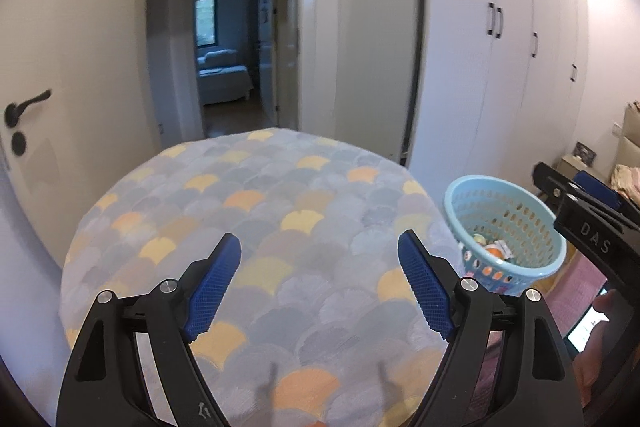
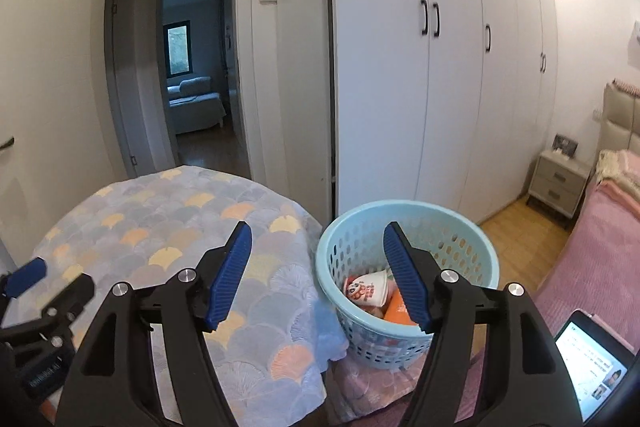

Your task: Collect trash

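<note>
A round table under a fan-patterned cloth fills the foreground of both views, and no loose trash shows on it. To its right stands a light blue perforated basket. It holds a printed paper cup, an orange packet and other scraps. My left gripper hovers open over the cloth with nothing between its blue pads. My right gripper is open and empty too, straddling the table edge and the basket's rim. Each gripper shows at the edge of the other's view.
White wardrobe doors line the wall behind the basket. An open doorway leads to another room. A door with a black handle is at the left. A pink bed, a nightstand and a lit screen are at the right.
</note>
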A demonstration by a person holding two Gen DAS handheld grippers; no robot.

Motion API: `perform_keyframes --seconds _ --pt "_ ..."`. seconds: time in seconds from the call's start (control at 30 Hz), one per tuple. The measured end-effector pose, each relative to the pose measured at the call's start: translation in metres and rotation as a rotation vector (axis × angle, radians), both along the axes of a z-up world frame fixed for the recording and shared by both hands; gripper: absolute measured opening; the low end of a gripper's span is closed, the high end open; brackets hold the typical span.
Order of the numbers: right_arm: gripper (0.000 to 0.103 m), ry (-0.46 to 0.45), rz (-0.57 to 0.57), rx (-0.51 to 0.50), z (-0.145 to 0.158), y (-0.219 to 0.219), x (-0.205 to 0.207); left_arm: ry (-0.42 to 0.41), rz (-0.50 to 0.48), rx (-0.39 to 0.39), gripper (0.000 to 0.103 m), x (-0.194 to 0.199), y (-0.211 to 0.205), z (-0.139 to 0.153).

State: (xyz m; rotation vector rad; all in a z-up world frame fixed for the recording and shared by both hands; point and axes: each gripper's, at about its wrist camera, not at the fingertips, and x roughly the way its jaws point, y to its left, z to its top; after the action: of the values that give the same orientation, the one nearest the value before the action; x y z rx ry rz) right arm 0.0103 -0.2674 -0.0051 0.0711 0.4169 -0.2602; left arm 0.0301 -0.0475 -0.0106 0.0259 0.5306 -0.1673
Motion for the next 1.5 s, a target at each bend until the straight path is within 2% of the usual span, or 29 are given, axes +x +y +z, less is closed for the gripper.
perform_keyframes --seconds 0.27,0.87,1.5 --pt "0.065 -0.034 0.025 -0.017 0.005 0.019 -0.010 -0.029 0.040 -0.006 0.079 -0.010 0.015 0.005" --pt "0.065 -0.044 0.031 -0.009 0.008 0.021 -0.012 -0.094 0.044 0.000 0.080 -0.024 0.014 0.017" --pt "0.065 -0.039 0.030 -0.005 0.008 0.023 -0.012 -0.103 0.031 0.002 0.080 -0.025 0.014 0.019"
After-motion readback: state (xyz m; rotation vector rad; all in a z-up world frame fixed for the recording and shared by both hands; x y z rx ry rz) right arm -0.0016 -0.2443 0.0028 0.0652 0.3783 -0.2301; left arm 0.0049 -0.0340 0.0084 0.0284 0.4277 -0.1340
